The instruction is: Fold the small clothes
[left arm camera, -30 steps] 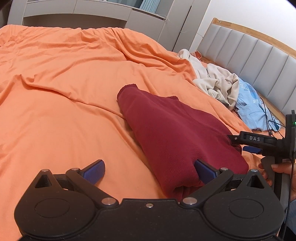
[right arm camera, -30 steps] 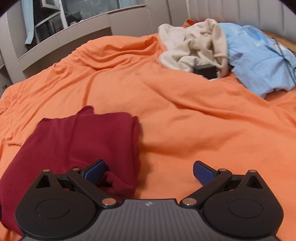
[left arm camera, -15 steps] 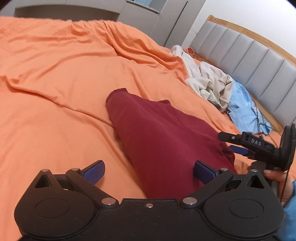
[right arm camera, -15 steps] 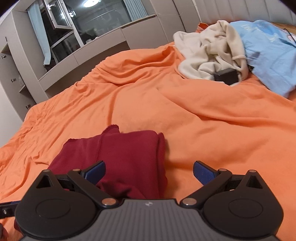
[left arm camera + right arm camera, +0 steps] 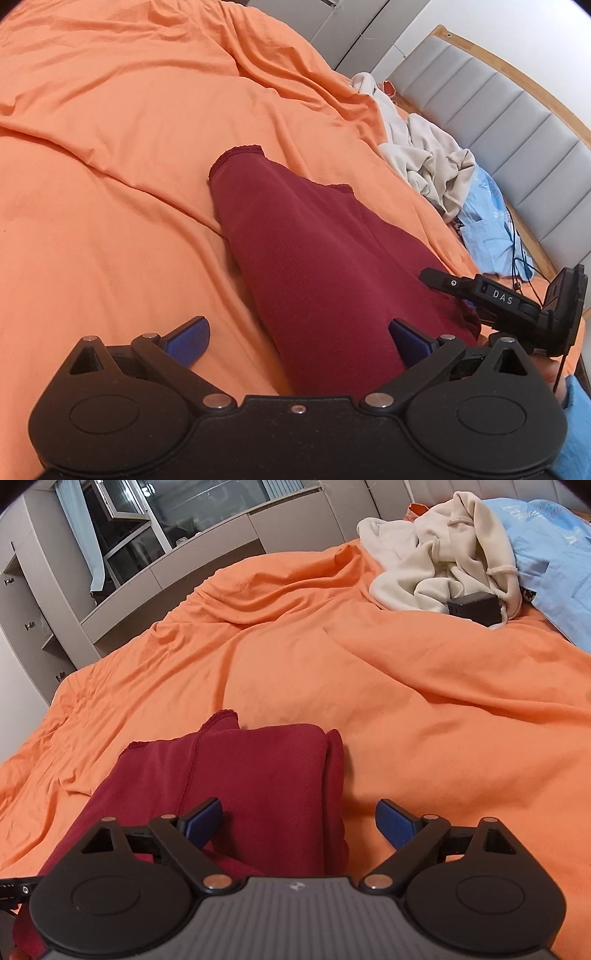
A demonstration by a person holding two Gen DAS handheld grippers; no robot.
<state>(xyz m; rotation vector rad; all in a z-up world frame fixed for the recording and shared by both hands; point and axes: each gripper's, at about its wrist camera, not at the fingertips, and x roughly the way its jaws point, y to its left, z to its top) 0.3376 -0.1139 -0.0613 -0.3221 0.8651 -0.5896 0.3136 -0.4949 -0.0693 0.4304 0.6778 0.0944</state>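
A folded dark red garment (image 5: 317, 266) lies on the orange bed cover (image 5: 110, 110); it also shows in the right wrist view (image 5: 255, 775). My left gripper (image 5: 298, 334) is open and empty, above the garment's near left edge. My right gripper (image 5: 299, 821) is open and empty, above the garment's near right edge. The right gripper also shows at the right of the left wrist view (image 5: 491, 295), beside the garment.
A crumpled cream garment (image 5: 443, 561) and a light blue garment (image 5: 554, 554) lie heaped near the grey padded headboard (image 5: 498, 118), with a small black box (image 5: 474, 607) beside them. Grey cabinets and a window (image 5: 166, 528) stand beyond the bed's far side.
Both grippers have lifted and drawn back from the red garment, staying open. The garment lies where it was.
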